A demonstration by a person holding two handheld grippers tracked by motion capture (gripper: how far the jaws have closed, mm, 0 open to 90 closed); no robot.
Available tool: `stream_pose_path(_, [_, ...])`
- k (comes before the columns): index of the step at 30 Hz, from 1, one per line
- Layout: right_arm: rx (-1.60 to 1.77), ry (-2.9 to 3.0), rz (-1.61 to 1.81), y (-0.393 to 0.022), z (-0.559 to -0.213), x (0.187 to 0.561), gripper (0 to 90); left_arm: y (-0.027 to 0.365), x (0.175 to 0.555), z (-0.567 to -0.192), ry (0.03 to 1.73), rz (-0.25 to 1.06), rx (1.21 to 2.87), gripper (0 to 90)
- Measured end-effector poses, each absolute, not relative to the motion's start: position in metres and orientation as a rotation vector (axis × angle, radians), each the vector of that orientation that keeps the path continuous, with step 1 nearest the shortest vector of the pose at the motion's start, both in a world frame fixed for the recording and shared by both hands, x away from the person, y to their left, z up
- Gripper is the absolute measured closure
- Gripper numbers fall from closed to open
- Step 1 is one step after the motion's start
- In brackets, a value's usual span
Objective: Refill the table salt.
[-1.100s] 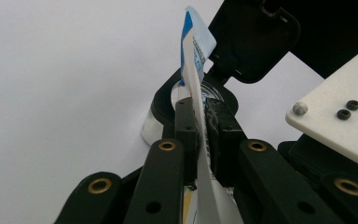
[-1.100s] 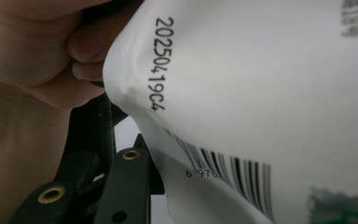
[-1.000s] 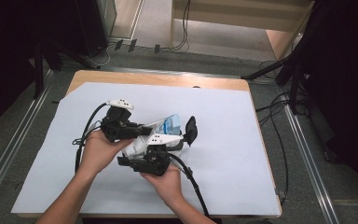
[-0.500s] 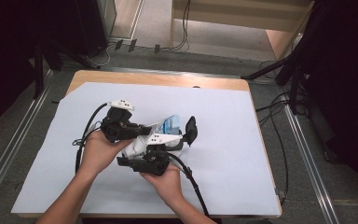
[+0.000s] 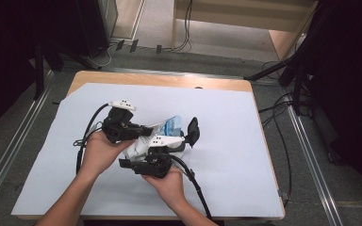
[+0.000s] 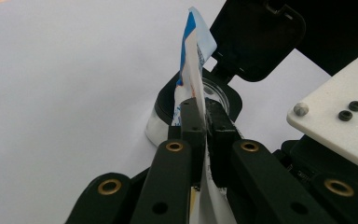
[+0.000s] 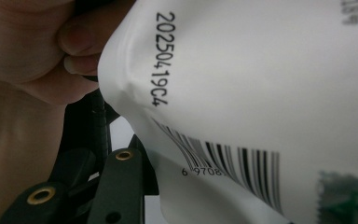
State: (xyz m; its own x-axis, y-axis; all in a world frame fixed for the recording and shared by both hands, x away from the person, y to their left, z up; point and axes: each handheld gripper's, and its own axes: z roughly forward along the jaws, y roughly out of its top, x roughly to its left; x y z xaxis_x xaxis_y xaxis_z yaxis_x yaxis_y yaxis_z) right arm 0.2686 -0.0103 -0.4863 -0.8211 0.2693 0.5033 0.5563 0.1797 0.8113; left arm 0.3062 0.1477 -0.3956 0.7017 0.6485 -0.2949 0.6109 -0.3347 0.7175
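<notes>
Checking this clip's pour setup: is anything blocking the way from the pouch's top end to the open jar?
Nothing visible does. The left gripper is shut on the pouch, whose top end is over the jar; the jar's lid is flipped back, clear of the mouth.

packet (image 6: 193,60) above open jar (image 6: 216,95), on table (image 5: 245,141).

Right tool (image 7: 121,186) tips hidden behind pouch (image 7: 242,93), barcode digits cut off
</notes>
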Motion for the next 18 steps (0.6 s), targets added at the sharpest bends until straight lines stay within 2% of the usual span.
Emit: stream_pose_path(18, [-0.801, -2.158, -1.705, -0.0131, -0.4859, 0.2690, 66.0, 0.1464, 0.3059, -0.3950, 0.961, 0.061, 2.034, 88.1])
